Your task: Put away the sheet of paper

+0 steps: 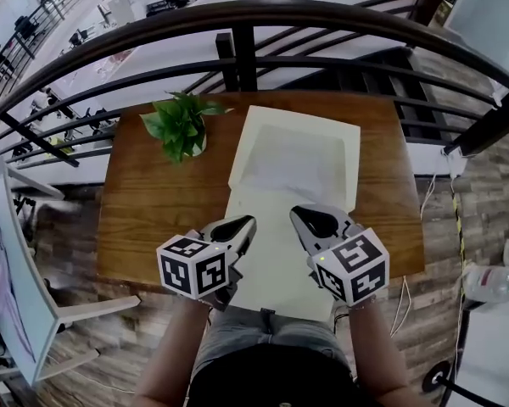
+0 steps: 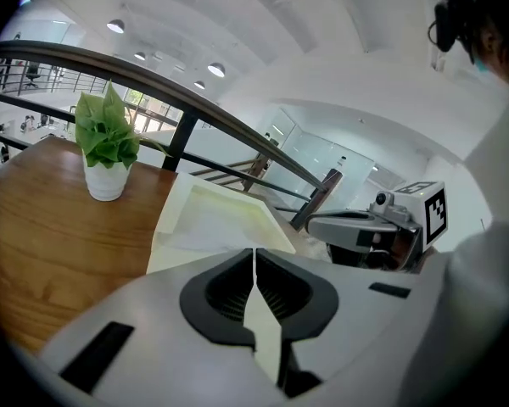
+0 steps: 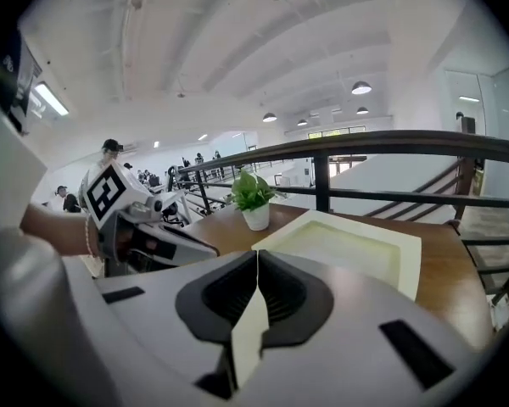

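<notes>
A large pale sheet of paper (image 1: 271, 257) runs from the cream tray (image 1: 353, 147) down over the table's near edge. Its far end rests inside the tray. My left gripper (image 1: 249, 222) is shut on the sheet's left side, and a pale strip of paper (image 2: 267, 337) shows between its closed jaws (image 2: 254, 254). To its right, my right gripper (image 1: 296, 214) is shut on the sheet too, with the paper (image 3: 248, 333) pinched between its jaws (image 3: 257, 255). The two grippers sit side by side near the table's front edge.
A potted green plant (image 1: 181, 125) stands at the back left of the wooden table (image 1: 144, 206), just left of the tray. A dark metal railing (image 1: 237, 13) curves behind the table. A pale chair (image 1: 34, 299) stands on the floor at the left.
</notes>
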Motion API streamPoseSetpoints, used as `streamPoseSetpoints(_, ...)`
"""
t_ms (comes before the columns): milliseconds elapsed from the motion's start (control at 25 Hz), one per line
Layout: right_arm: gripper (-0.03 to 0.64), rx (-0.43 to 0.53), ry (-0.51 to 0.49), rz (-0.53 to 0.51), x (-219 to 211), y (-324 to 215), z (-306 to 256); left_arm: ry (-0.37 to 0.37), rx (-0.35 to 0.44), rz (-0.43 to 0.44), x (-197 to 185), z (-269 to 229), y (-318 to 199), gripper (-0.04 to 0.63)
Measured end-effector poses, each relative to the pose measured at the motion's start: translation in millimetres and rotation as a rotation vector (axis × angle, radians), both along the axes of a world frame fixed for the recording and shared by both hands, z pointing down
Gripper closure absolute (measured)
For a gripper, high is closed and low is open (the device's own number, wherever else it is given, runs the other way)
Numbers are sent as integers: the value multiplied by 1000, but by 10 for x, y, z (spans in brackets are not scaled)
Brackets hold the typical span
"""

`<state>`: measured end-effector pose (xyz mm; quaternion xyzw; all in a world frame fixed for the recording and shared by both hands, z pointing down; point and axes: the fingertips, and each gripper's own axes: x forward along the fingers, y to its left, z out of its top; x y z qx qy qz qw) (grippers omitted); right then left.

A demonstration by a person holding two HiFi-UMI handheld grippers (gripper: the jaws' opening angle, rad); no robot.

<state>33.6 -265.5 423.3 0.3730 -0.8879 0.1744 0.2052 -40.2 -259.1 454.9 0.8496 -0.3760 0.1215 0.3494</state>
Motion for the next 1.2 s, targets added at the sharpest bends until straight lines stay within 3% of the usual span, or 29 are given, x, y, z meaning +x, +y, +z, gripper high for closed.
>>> streamPoseSetpoints(520, 591, 85, -144, 59, 43, 404, -465, -15, 170, 122, 43, -629, 294, 572)
streamPoseSetpoints(760, 592, 64, -158, 75, 0, 535, -516, -14, 238, 180, 160, -772, 406, 572)
streamPoseSetpoints(1000, 591, 84, -173, 91, 2, 566, -570, -66, 251, 232, 215, -707, 528, 572)
streamPoseSetpoints(1200, 591, 102, -148, 63, -33, 641, -559, -34, 251, 196, 212, -751, 541, 572)
